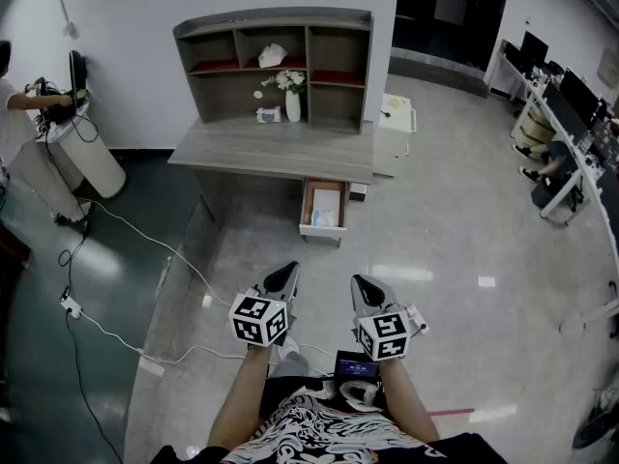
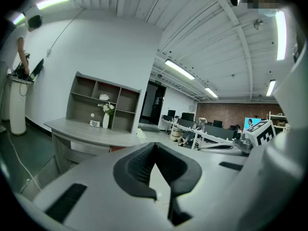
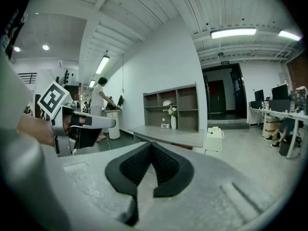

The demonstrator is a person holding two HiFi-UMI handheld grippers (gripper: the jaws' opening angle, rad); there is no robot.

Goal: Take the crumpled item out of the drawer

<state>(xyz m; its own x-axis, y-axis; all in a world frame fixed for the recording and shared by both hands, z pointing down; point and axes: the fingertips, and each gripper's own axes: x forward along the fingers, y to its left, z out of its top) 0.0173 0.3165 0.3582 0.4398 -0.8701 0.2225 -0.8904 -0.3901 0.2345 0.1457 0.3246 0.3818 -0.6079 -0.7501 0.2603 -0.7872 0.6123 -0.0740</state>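
A wide stretch of grey floor [image 1: 435, 230] lies between the person and the surface [image 1: 271, 148], which stands at 12 o'clock against the wall and carries a shelf unit [image 1: 274, 37]. Under its right end the drawer [image 1: 306, 206] is pulled open, so its inside can be reached from above. The left hand-held gripper [image 1: 288, 274] and the right hand-held gripper [image 1: 360, 282] are held low near the body, I think because the approach is not yet made. Both have their jaws pressed together at the tips, with nothing between. The crumpled item [image 1: 325, 217] is probably the pale thing in the drawer, at 12 o'clock, but it is too small to be sure.
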